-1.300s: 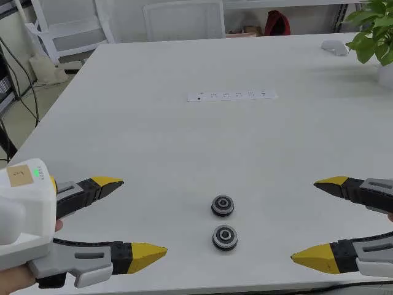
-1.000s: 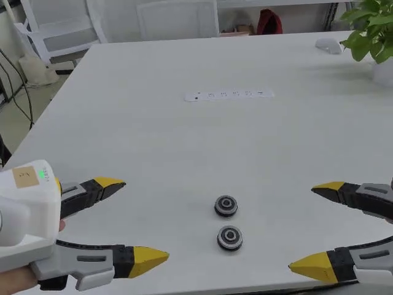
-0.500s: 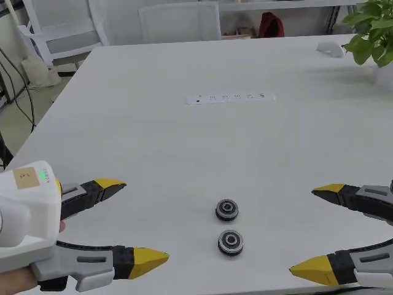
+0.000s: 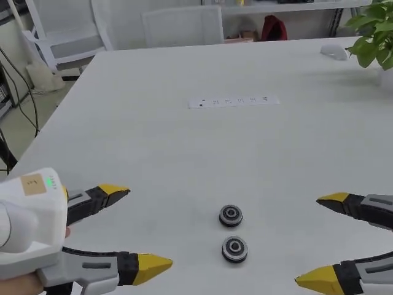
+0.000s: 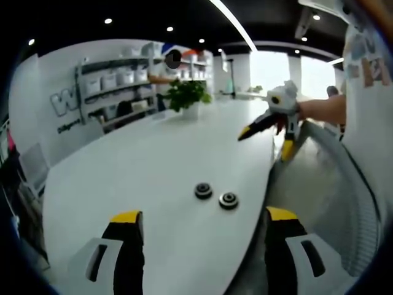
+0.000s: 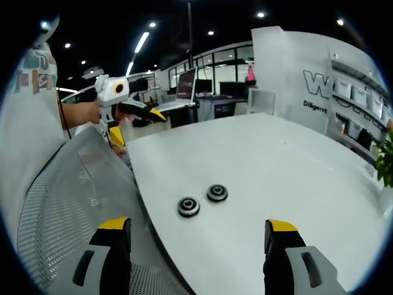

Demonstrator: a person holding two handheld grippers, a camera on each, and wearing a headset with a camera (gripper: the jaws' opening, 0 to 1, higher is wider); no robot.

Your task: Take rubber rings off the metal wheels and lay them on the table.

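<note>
Two small metal wheels with black rubber rings lie on the white table near its front edge. The far wheel and the near wheel sit close together. My left gripper is open at the lower left, well left of the wheels. My right gripper is open at the lower right, with its jaws wide apart and nothing between them.
A white power strip lies flat across the table's middle. A potted plant stands at the far right corner, with a small white object beside it. White chairs stand behind the far edge.
The head camera tilted slightly, so the whole scene slid down and right. Wheels and both grippers hold their places relative to each other.
</note>
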